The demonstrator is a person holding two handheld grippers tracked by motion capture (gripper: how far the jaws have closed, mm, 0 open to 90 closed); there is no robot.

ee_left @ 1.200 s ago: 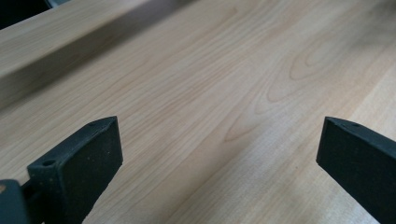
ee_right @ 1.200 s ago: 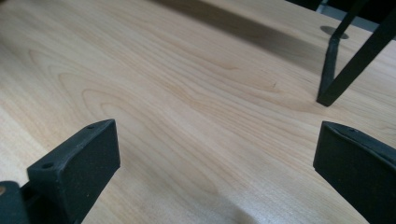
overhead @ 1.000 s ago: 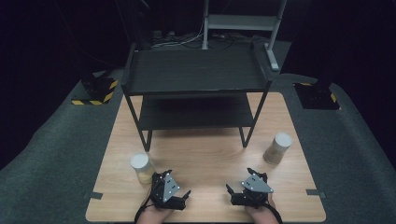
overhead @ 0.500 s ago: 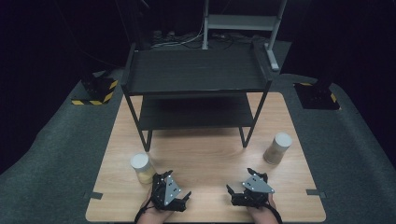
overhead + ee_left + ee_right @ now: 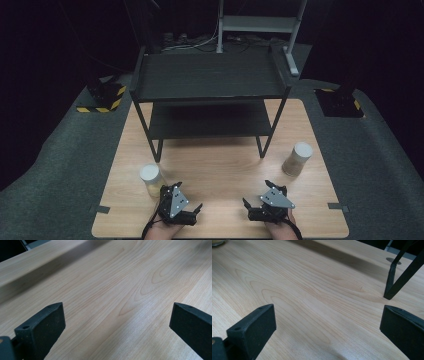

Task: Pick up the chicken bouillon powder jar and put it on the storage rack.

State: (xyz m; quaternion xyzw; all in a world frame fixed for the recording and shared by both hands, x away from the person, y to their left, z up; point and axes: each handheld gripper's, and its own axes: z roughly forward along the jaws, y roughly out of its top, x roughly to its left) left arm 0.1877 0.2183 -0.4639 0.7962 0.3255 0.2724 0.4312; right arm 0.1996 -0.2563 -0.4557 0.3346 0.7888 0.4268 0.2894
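Two white-lidded jars stand on the wooden table [image 5: 220,170]: one jar [image 5: 150,179] at the front left, another jar [image 5: 297,159] at the right. My left gripper [image 5: 195,210] rests near the front edge, just right of the left jar, jaws wide apart over bare wood [image 5: 117,302]. My right gripper [image 5: 248,206] sits at the front right, well short of the right jar, also open with nothing between its fingers [image 5: 254,325]. In the right gripper view, the bottom of the left jar [image 5: 217,242] peeks in at the top left corner.
A black two-tier shelf rack [image 5: 210,80] stands on the back half of the table; one of its legs [image 5: 390,282] shows in the right gripper view. Grey carpet [image 5: 65,165] surrounds the table, with yellow-black striped bases [image 5: 102,100] at the back.
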